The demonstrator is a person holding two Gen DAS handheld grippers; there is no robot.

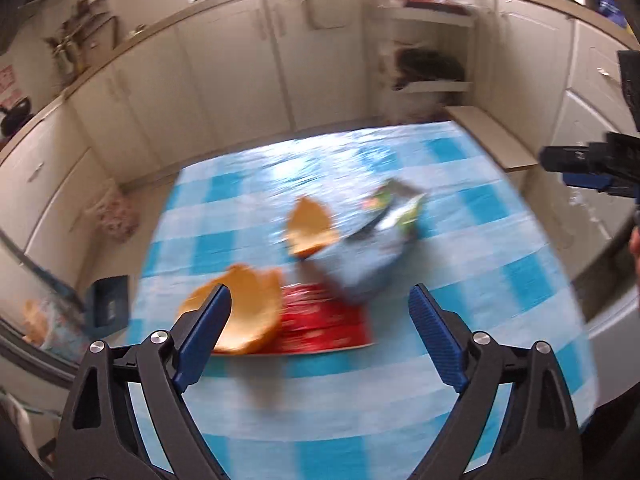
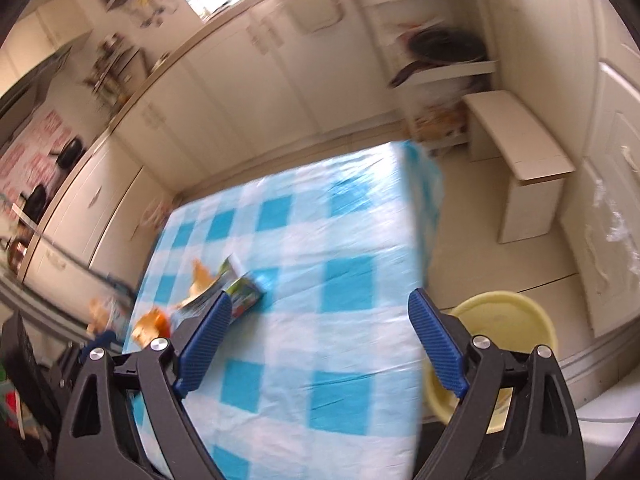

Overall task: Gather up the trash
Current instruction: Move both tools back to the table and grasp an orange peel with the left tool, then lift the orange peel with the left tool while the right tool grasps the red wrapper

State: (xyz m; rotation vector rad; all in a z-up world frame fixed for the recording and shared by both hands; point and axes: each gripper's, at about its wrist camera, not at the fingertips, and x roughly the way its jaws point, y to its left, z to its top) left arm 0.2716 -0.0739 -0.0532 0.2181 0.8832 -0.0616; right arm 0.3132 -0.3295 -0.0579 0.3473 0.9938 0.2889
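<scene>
The left gripper (image 1: 320,312) points steeply downward, jaws spread wide with nothing between its blue pads; the right gripper (image 2: 320,316) is pitched down likewise, jaws wide, empty, visible at three o'clock in the left wrist view.

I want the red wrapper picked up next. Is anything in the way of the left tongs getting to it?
Yes. An orange peel lies over the red wrapper's left part, and a pale blue bag overlaps its far edge. The open left tongs have a clear way only to its near right part.
</scene>
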